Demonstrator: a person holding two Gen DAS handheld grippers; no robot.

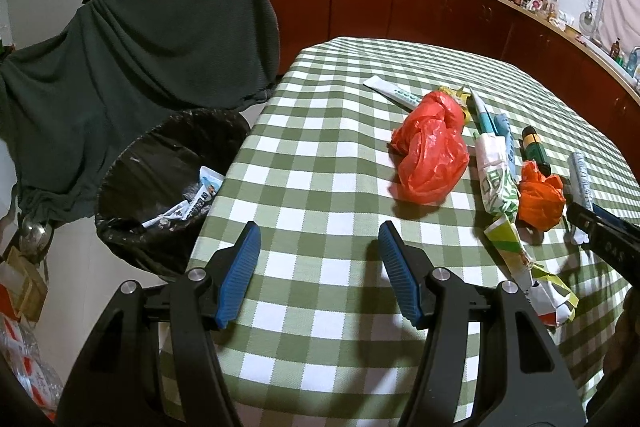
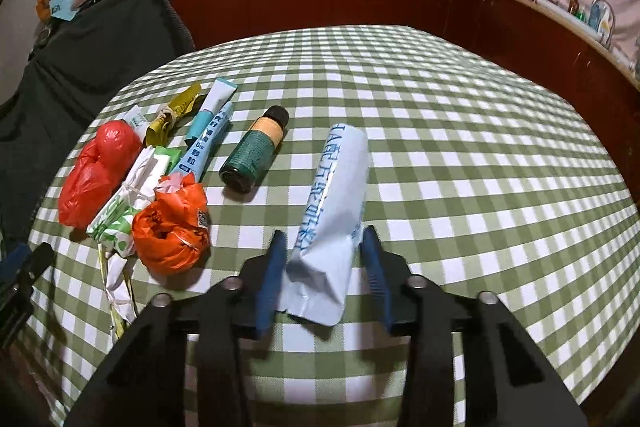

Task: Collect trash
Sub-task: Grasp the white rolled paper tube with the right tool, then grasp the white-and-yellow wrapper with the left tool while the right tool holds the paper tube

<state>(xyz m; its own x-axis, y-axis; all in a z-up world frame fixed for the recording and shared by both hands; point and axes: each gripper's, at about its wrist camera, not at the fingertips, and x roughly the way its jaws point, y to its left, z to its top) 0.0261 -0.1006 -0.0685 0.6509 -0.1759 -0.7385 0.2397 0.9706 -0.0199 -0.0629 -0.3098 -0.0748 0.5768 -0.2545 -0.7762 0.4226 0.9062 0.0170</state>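
Trash on green-checked cloth: pale blue pouch (image 2: 334,211), crumpled, lengthwise between blue pads; dark green bottle (image 2: 254,151) lying at its 10 o'clock; orange bag (image 2: 172,231) balled at 9 o'clock; red bag (image 2: 96,175) beyond. Black-lined bin (image 1: 160,183) holds wrappers.

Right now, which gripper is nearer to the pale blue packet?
Right. The right gripper has the pale blue packet between its jaws; the left gripper hovers well aside.

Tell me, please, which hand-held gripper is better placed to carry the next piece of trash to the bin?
Right: the right hand-held gripper already straddles the pale blue foil packet; the left hand-held gripper is open, nothing between its fingers.
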